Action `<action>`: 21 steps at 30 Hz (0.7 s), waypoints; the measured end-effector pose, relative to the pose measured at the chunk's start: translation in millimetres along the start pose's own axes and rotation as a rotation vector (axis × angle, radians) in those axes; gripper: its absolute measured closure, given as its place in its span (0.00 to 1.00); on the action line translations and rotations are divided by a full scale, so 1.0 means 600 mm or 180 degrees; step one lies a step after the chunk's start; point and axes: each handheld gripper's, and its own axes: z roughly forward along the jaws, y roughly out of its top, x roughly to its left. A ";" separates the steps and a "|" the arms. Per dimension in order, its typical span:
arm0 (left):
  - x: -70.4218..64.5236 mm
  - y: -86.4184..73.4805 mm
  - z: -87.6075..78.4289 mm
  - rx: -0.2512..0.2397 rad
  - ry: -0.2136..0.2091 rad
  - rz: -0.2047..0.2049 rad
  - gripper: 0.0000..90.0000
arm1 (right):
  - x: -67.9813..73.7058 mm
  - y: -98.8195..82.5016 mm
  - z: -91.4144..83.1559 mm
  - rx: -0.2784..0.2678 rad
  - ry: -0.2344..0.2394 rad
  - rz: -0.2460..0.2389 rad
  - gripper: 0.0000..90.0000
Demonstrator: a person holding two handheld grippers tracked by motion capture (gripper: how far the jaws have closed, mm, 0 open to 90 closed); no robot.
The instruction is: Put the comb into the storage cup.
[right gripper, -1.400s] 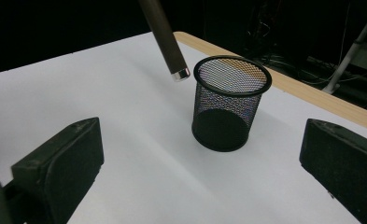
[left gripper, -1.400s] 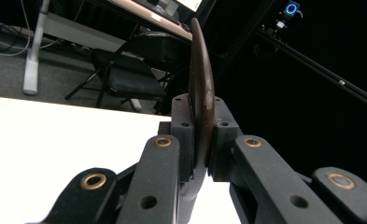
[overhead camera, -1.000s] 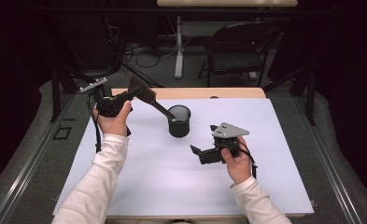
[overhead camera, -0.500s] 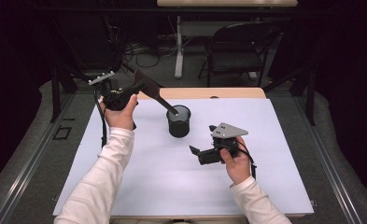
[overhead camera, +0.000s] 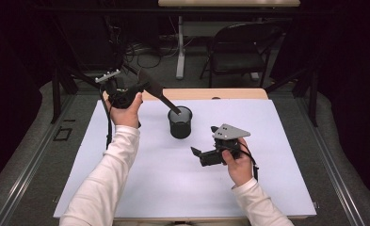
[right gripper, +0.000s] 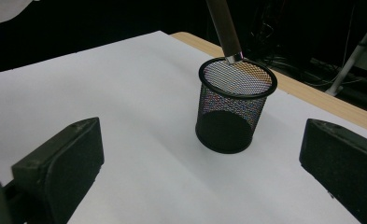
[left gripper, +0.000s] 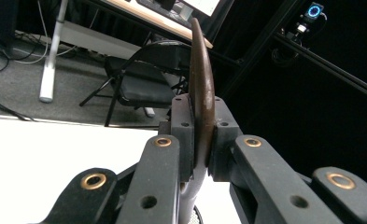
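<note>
A black mesh cup stands upright on the white sheet, a little behind its middle. My left gripper is raised over the table's far left and is shut on the wide end of a dark brown utensil. The utensil slants down to the right, and its thin end sits at the cup's rim. In the left gripper view the pads clamp the utensil's flat blade edge-on. My right gripper rests low, right of the cup, open, its jaws aimed at the cup. The utensil's handle meets the rim there.
The white sheet covers most of the wooden table. A black folding chair and a table leg stand on the floor beyond the far edge. Dark frame bars run along both sides.
My left hand has shifted a little toward the far edge with the utensil, whose thin end has stayed at the cup's rim. The right hand has kept still.
</note>
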 end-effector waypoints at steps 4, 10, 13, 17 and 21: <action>0.002 -0.001 0.003 0.0005 0.0035 0.0001 0.93 | 0.001 0.000 0.000 0.0002 0.0005 -0.0003 0.00; 0.006 -0.003 0.011 0.0011 0.0111 -0.0021 0.93 | 0.000 0.000 0.000 0.0000 0.0004 -0.0001 0.00; 0.009 -0.006 0.017 0.0021 0.0149 -0.0025 0.93 | 0.000 0.000 0.000 0.0001 -0.0001 -0.0001 0.00; 0.009 -0.012 0.027 0.0020 0.0182 -0.0014 0.93 | 0.002 0.002 -0.002 -0.0017 -0.0008 -0.0008 0.00; 0.008 -0.017 0.036 0.0050 0.0272 0.0031 0.93 | 0.003 0.004 -0.006 -0.0041 -0.0015 -0.0027 0.00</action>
